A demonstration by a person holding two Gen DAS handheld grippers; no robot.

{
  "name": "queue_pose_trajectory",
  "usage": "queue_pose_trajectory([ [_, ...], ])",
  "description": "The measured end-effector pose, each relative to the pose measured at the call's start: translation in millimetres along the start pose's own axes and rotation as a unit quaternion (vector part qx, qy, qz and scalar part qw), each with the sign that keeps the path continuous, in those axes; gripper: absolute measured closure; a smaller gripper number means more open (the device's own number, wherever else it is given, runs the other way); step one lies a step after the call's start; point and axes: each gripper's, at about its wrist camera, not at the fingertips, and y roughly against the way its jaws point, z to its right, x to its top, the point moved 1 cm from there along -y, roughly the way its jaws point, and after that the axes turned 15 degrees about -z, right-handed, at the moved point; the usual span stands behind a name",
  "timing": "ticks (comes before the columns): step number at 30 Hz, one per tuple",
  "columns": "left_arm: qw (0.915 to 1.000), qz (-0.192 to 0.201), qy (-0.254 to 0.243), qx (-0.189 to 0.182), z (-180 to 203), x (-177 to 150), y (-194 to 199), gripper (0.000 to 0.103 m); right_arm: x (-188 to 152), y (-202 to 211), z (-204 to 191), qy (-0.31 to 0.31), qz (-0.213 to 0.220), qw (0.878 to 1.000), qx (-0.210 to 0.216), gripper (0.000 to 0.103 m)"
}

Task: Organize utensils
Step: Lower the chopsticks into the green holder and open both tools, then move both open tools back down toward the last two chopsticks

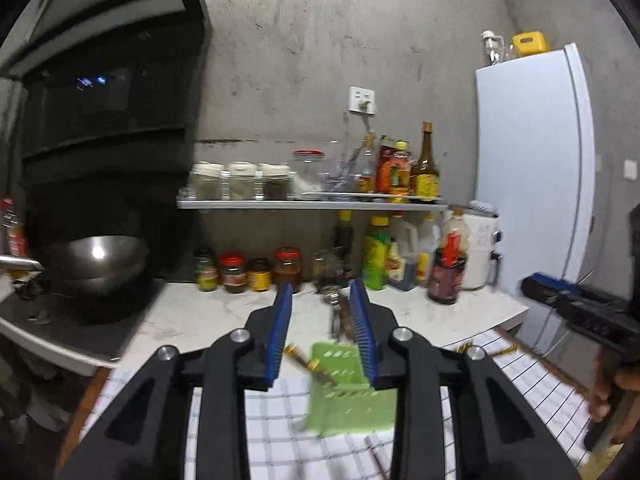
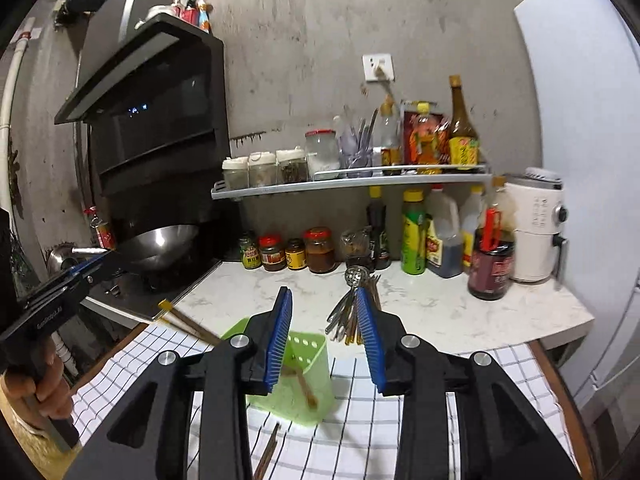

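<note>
— What does each camera give you?
— My right gripper [image 2: 324,334] hangs spread and holding nothing over the green holder [image 2: 298,380] on the checked cloth [image 2: 400,432]; it shows one stick inside and the utensil bundle [image 2: 352,312] on the counter.
— And the left?
— My left gripper [image 1: 322,332], also spread (blurred view), sees gold-tipped chopsticks [image 1: 486,347] at the cloth's right edge.

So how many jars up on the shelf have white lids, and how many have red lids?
White-lid jars: 3
Red-lid jar: 1
Total: 4
</note>
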Motion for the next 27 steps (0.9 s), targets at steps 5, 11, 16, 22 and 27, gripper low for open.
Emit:
queue_pose_trajectory([
  [5, 0.9990, -0.033, -0.014, 0.026, 0.9, -38.7, 19.6, 0.073, -32.4, 7.6, -7.4, 0.015, -0.007, 0.999, -0.036, 0.068],
  [11, 0.9956, -0.091, -0.014, 0.017, -2.7, -74.5, -2.7, 0.073, -41.4, -30.4, -7.0, -0.005, -0.053, 0.998, -0.024, 0.068],
  [16, 0.9946, -0.103, -0.002, 0.012, -13.7, -80.3, -12.5, 0.073, -27.0, -52.5, -4.9, -0.029, -0.052, 0.998, -0.018, 0.094],
  [22, 0.9937, -0.112, 0.004, 0.010, -20.9, -80.1, -20.2, 0.073, 9.0, -71.0, -24.8, -0.001, -0.032, 0.999, -0.013, 0.095],
  [27, 0.9923, -0.123, 0.003, 0.010, -21.3, -86.3, -23.6, 0.073, 12.1, -64.4, -21.3, -0.018, -0.035, 0.999, -0.004, 0.076],
])
